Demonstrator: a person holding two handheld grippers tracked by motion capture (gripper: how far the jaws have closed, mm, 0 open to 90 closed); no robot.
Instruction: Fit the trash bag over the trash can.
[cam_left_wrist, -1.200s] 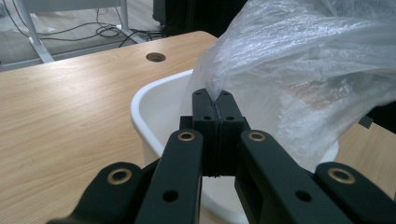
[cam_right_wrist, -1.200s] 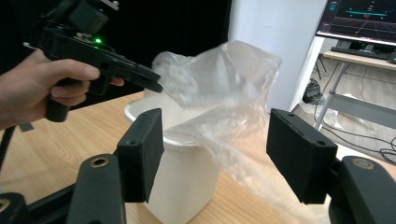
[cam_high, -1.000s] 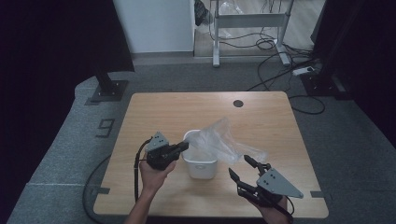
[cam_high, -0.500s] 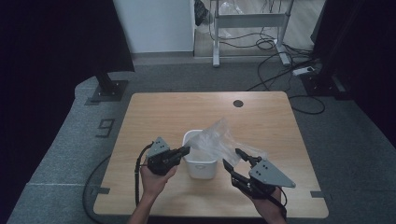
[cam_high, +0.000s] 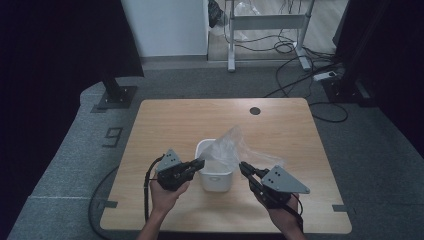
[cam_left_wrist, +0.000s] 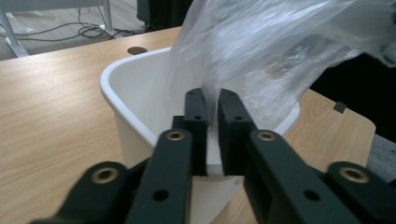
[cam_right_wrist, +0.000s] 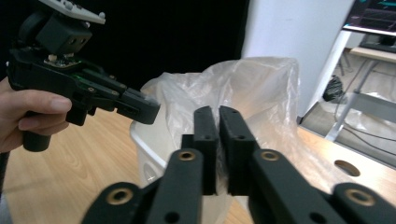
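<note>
A small white bin (cam_high: 216, 181) stands near the table's front middle, with a clear plastic bag (cam_high: 230, 147) rising out of it and spilling to the right. My left gripper (cam_high: 201, 162) is at the bin's left rim (cam_left_wrist: 126, 88). Its jaws (cam_left_wrist: 212, 93) have just been opening a little and stand a narrow gap apart, with the bag's film (cam_left_wrist: 261, 51) running between them. My right gripper (cam_high: 242, 166) is at the bag's right side. Its jaws (cam_right_wrist: 215, 112) have just closed and are shut on the film (cam_right_wrist: 243, 88). The left gripper (cam_right_wrist: 147, 108) also appears in the right gripper view.
The wooden table (cam_high: 165, 120) has a round cable hole (cam_high: 255, 110) at its back. A white desk frame (cam_high: 265, 22) and floor cables (cam_high: 300, 75) lie beyond the far edge. Dark curtains hang at both sides.
My right gripper has moved in toward the bag and its wide-open jaws have closed. The left gripper has stayed at the bin's rim.
</note>
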